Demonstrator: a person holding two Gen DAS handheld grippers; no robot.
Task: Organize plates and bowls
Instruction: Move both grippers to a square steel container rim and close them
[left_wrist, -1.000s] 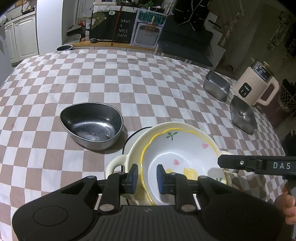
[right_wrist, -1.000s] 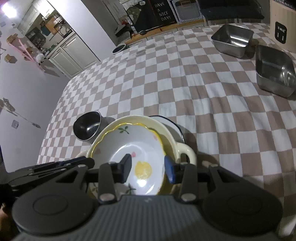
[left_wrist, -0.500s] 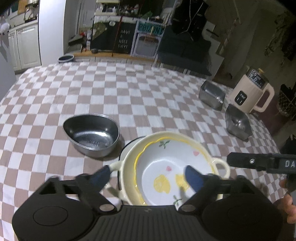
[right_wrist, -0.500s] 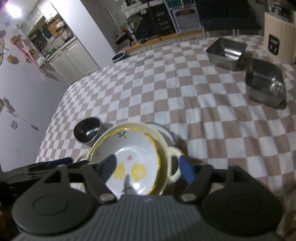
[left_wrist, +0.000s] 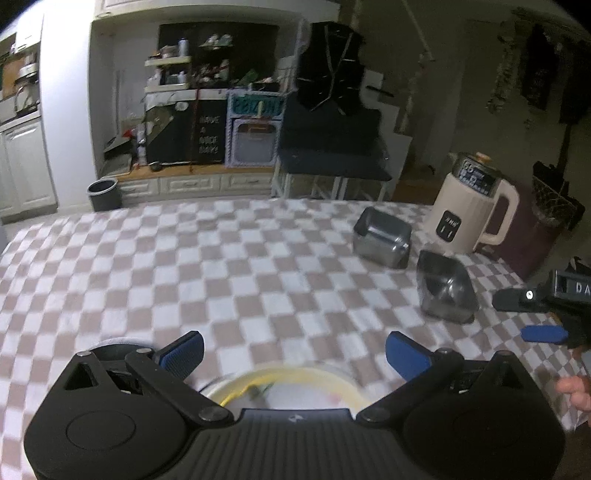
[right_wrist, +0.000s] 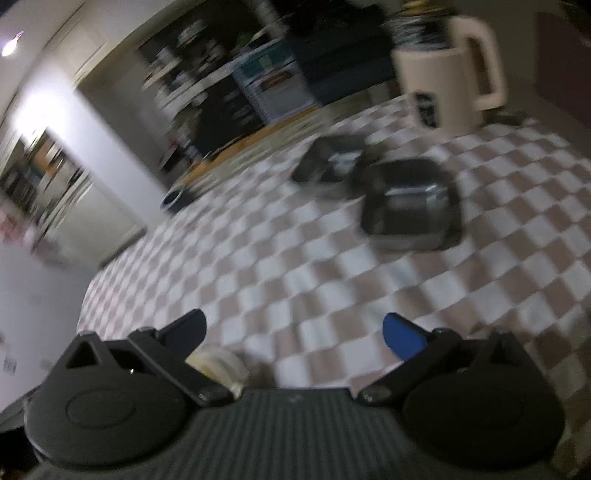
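The stacked cream bowl (left_wrist: 295, 382) with a yellow-rimmed bowl inside peeks out at the bottom edge of the left wrist view, just below my left gripper (left_wrist: 295, 350). Its jaws are opening wide, with nothing between them. A sliver of the dark steel bowl (left_wrist: 110, 349) shows behind the left finger. In the blurred right wrist view, my right gripper (right_wrist: 295, 332) is also opening, with only tablecloth between the pads. The cream bowl's rim (right_wrist: 218, 363) lies under its left finger. My right gripper (left_wrist: 521, 315) also shows at the right edge of the left wrist view.
Two square steel containers (left_wrist: 382, 240) (left_wrist: 445, 291) sit at the far right of the checkered tablecloth (left_wrist: 221, 266), next to a cream electric kettle (left_wrist: 469, 210). The right wrist view shows the containers (right_wrist: 332, 162) (right_wrist: 410, 206) and the kettle (right_wrist: 443, 81). A hand's fingers (left_wrist: 576, 391) appear at right.
Both grippers let go of the yellow-rimmed bowl's rim, spread wide and pulled back and up. The bowl stack slid to the bottom of both views, and the right view swung toward the containers.
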